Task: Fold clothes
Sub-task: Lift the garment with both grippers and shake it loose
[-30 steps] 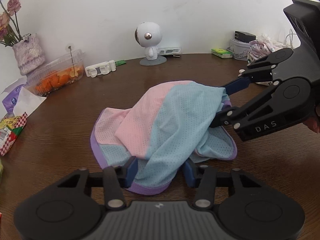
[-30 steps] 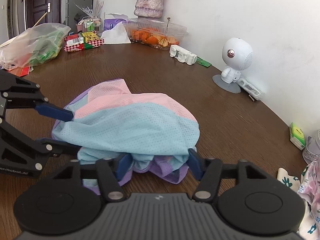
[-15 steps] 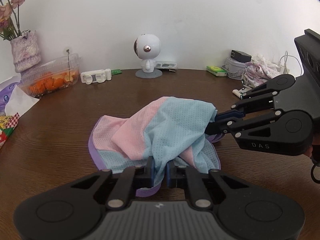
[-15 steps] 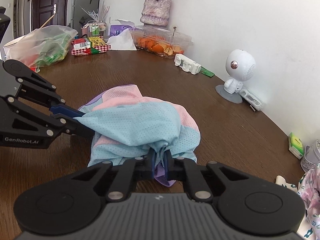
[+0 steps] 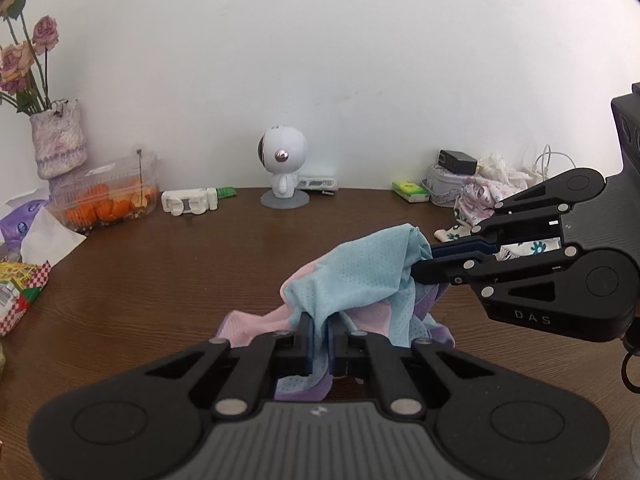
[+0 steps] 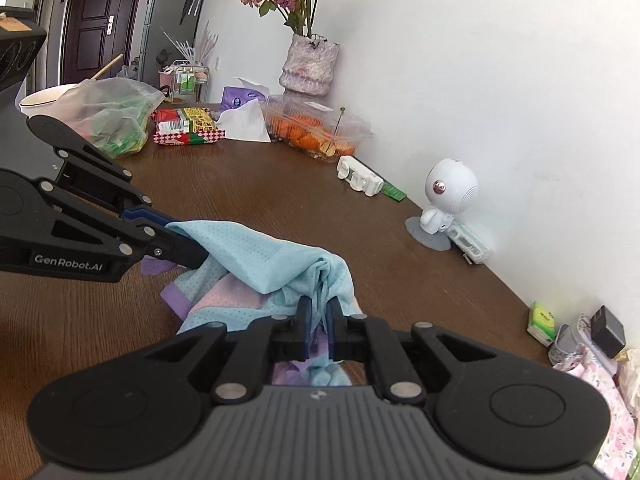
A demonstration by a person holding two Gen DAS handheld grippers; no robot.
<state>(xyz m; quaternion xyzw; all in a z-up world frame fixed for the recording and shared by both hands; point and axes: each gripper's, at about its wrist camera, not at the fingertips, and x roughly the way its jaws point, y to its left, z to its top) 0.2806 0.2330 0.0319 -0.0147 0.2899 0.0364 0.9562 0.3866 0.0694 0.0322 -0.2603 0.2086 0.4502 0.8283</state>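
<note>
A mesh garment [image 5: 360,280] in light blue, pink and purple hangs bunched between my two grippers, lifted above the brown table [image 5: 160,280]; its lower part still touches the wood. My left gripper [image 5: 320,326] is shut on one edge of the garment. My right gripper [image 6: 319,312] is shut on the opposite edge of the garment [image 6: 260,256]. In the left wrist view the right gripper [image 5: 420,258] comes in from the right. In the right wrist view the left gripper [image 6: 188,246] comes in from the left.
Along the wall stand a white robot figure [image 5: 283,172], a white clip [image 5: 190,202], a clear box of orange fruit [image 5: 106,196], a flower vase [image 5: 60,144] and snack packs [image 6: 188,126]. A floral cloth pile [image 5: 488,196] lies at the right.
Both grippers went from open around the garment to shut on it, then rose, lifting the garment off the table and stretching it between them.
</note>
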